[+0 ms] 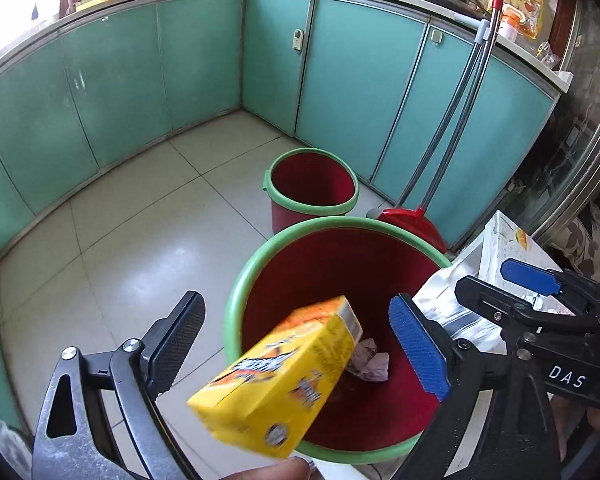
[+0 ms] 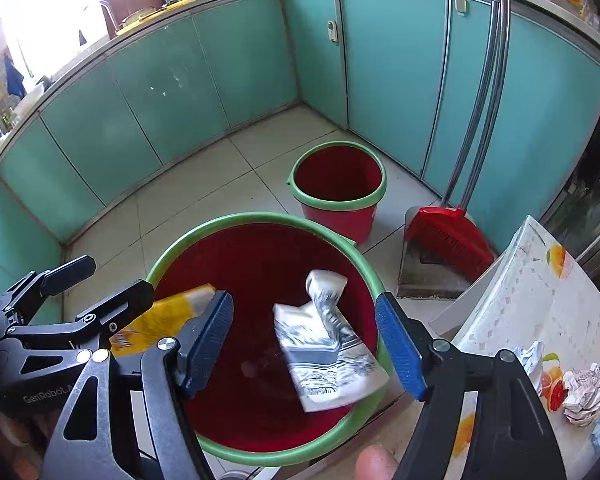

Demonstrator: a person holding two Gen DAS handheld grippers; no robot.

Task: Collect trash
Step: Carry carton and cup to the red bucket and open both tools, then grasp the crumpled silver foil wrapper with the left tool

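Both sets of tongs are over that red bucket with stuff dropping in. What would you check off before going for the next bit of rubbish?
1. Left tongs open, yellow carton loose between them: ok.
2. Right tongs open, white wrapper free: ok.
3. Both pieces over the near bucket: ok.
4. Pieces landed inside: cannot tell, blurred mid-fall.
5. Room left in the bucket, only crumpled paper at the bottom: ok.
6. More rubbish to fetch, crumpled ball on the table: ok.
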